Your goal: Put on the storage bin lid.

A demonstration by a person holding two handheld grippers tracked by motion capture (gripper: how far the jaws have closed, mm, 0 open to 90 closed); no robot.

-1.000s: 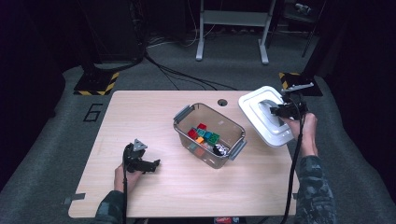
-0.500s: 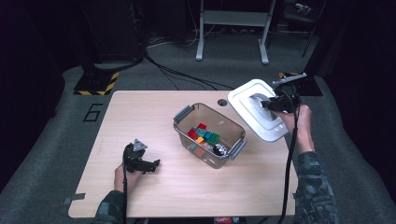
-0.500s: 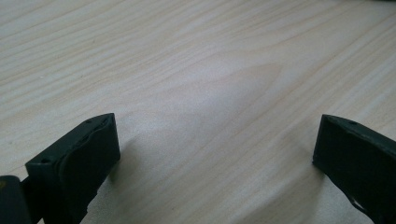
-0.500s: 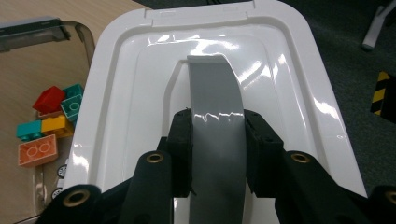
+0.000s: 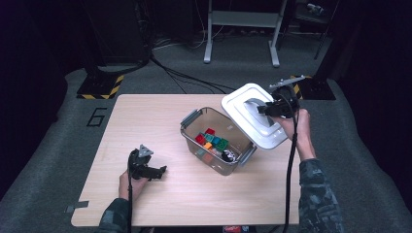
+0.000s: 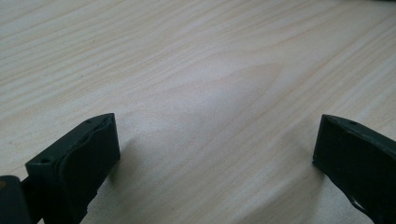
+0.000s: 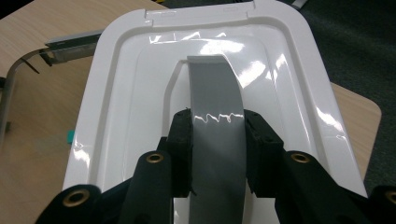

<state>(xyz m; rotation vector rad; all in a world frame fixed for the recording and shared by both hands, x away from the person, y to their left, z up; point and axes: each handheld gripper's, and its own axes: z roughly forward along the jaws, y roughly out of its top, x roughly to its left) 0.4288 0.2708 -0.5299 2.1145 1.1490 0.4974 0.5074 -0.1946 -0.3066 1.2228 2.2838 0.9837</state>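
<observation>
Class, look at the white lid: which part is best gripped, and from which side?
Grip the grey handle strip arching along the middle of the white lid, from above: it stands clear of the flat top, narrow enough for the right gripper, whose jaws pinch its edges.

bin (image 5: 216, 145) mid-table (image 5: 145, 121) | blocks (image 5: 210, 140) in bin | lid (image 5: 252, 116) right-behind bin, above rim

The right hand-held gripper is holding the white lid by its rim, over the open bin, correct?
Not by its rim. The right hand-held gripper clamps the grey handle on the white lid, as the right gripper view shows. The rest holds: the bin is open.
</observation>
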